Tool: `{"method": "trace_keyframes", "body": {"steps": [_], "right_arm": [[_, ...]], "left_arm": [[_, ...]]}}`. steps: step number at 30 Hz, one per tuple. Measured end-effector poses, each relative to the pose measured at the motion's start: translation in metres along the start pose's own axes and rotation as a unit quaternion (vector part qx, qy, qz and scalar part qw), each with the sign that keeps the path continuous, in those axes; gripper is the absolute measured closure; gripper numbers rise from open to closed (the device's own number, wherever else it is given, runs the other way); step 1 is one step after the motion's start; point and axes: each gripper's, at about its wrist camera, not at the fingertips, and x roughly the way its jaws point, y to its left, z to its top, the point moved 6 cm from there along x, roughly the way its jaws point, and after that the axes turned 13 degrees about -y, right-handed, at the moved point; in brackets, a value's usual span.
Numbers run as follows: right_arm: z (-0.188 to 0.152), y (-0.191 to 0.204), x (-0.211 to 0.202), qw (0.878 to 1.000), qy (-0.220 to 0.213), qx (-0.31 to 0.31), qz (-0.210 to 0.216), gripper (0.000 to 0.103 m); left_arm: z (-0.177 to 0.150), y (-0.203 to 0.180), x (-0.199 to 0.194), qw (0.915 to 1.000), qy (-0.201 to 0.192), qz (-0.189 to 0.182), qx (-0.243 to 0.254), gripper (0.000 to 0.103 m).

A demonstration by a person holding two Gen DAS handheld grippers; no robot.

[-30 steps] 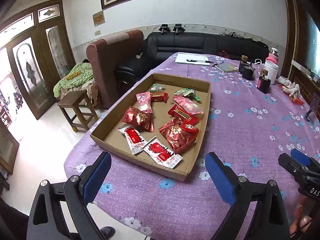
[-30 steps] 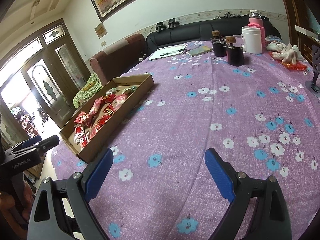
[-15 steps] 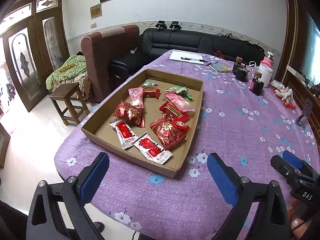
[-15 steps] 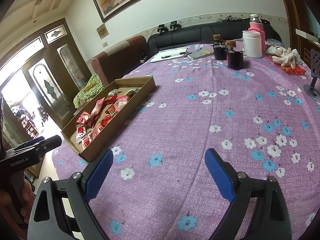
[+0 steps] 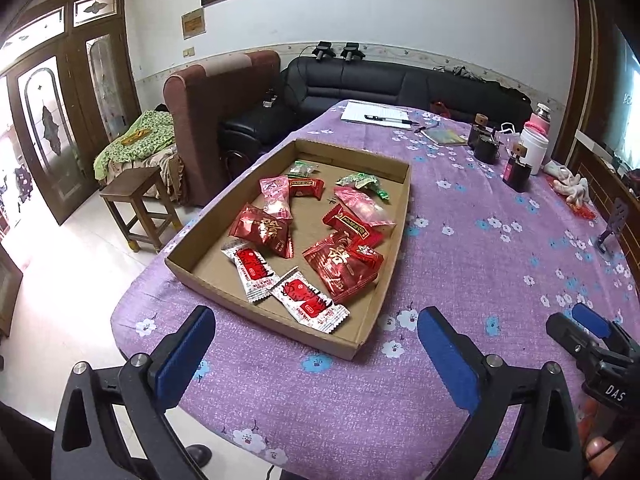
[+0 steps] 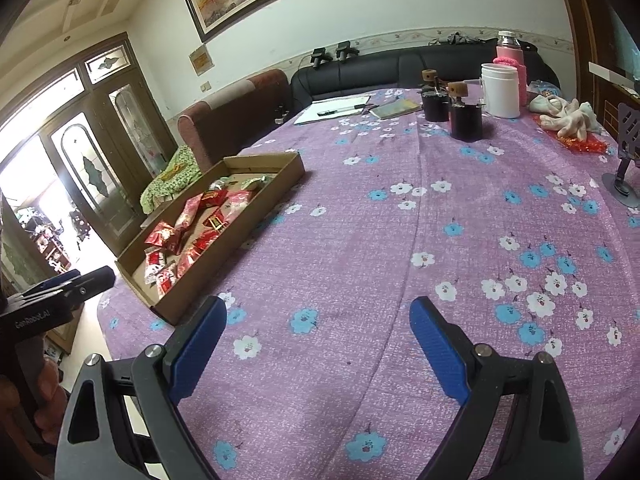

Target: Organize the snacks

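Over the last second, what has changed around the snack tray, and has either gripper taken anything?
The left gripper has pulled back and risen a little, so the cardboard tray sits further ahead in its view. The right gripper barely shifted over the purple tablecloth. Nothing was gripped or released: both are open and empty. The snack packets lie as before.

Snack packets (image 5: 320,232) lie in a cardboard tray (image 5: 276,322) on the table's (image 5: 480,248) left side (cups (image 5: 486,146) far behind).
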Motion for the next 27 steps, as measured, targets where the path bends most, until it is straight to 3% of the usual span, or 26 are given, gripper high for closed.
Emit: {"method": "trace_keyframes", "body": {"steps": [2, 27], "right_arm": [[-0.001, -0.003, 0.001, 1.0, 0.003, -0.004, -0.01, 0.0], [-0.017, -0.056, -0.002, 0.996, 0.022, 0.003, -0.088, 0.0]], "left_arm": [[0.001, 0.0, 0.0, 1.0, 0.0, -0.001, 0.0, 0.001], [0.0, -0.014, 0.016, 0.9998, 0.011, -0.005, 0.015, 0.001]]}}
